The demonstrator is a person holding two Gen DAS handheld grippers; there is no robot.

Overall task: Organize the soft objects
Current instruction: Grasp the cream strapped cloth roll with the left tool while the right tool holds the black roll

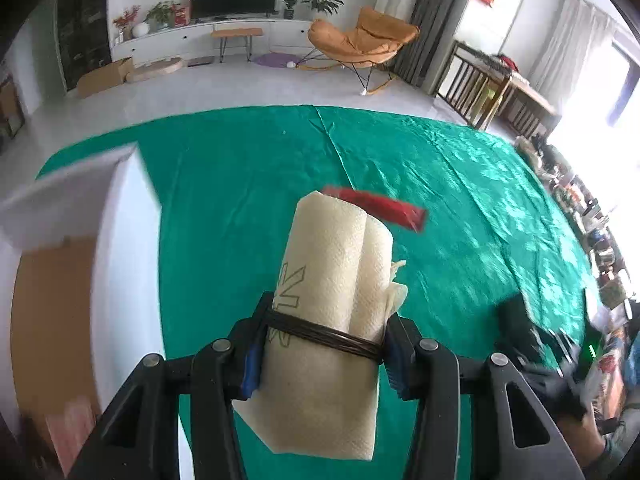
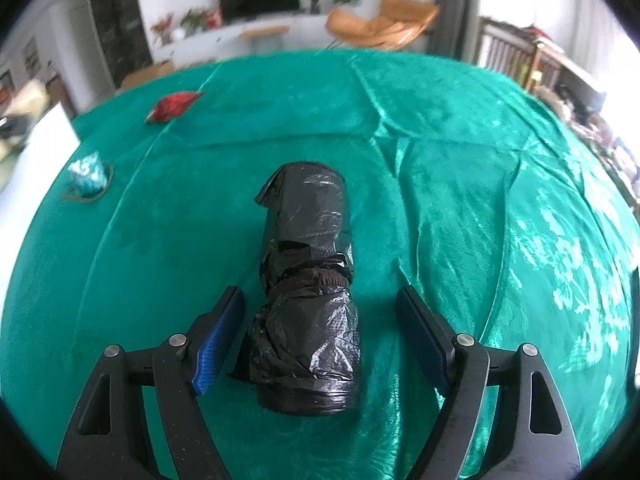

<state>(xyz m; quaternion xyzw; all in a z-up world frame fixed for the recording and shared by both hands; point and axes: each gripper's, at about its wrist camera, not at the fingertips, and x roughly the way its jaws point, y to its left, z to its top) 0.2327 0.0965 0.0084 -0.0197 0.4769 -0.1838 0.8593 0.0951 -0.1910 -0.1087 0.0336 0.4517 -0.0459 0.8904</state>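
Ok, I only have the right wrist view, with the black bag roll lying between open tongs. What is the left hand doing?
Observer: The left tongs are shut on a rolled paper towel bound with a dark band.
Operator: Is it still on the cloth?
Observer: It looks lifted off the green cloth, though I can't be sure.
Operator: Anything near it?
Observer: A white box with a brown inside stands at the left edge of that view.
Operator: And the red packet?
Observer: The red packet lies on the cloth just beyond the towel's far end.
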